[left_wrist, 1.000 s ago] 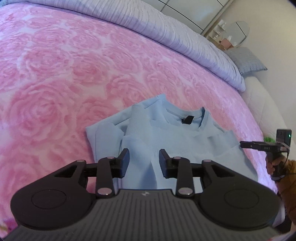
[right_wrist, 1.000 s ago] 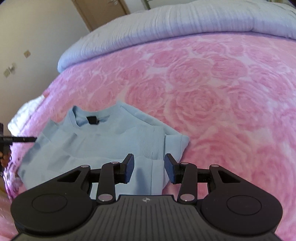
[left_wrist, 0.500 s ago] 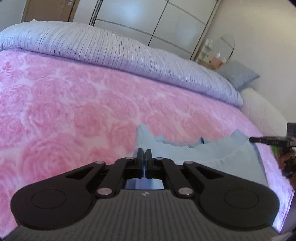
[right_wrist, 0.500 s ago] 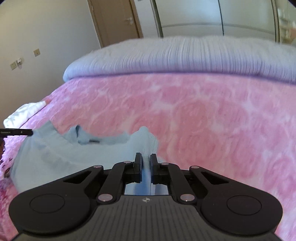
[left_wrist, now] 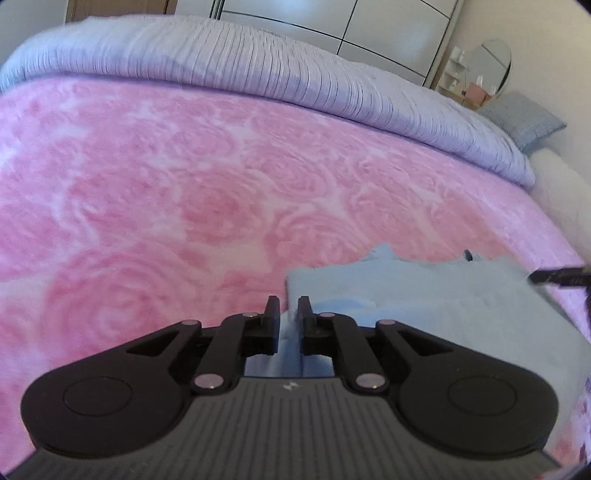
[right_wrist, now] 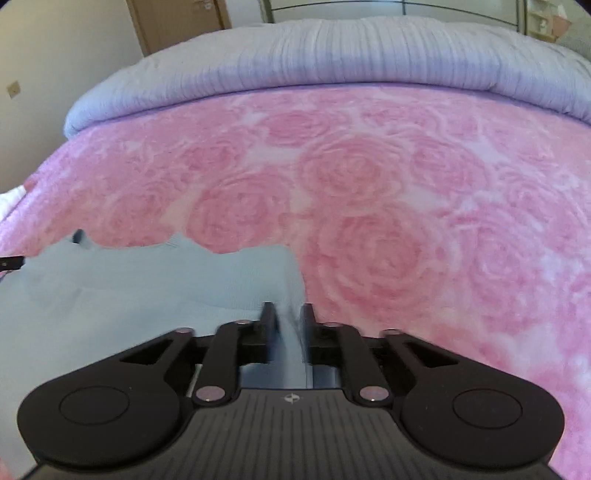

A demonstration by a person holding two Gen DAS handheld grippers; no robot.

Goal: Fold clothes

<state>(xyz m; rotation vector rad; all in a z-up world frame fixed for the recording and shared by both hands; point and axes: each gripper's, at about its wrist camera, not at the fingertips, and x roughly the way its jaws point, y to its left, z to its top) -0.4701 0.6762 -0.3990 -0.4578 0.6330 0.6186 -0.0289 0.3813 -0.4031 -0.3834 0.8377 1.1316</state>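
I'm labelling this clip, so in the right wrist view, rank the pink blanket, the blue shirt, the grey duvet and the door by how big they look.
1. pink blanket
2. blue shirt, though nearness to the camera inflates it
3. grey duvet, similar in area to the shirt, so that order is unsure
4. door, only partly in view

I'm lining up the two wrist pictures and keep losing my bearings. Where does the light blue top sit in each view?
Left wrist: the light blue top fills the lower right, running from between the left gripper fingers to the right edge.
Right wrist: the top fills the lower left, running from the left edge to the right gripper, whose jaws are opening with cloth between them.
Shared landmark: the lilac ribbed duvet across the top of the pink rose blanket.
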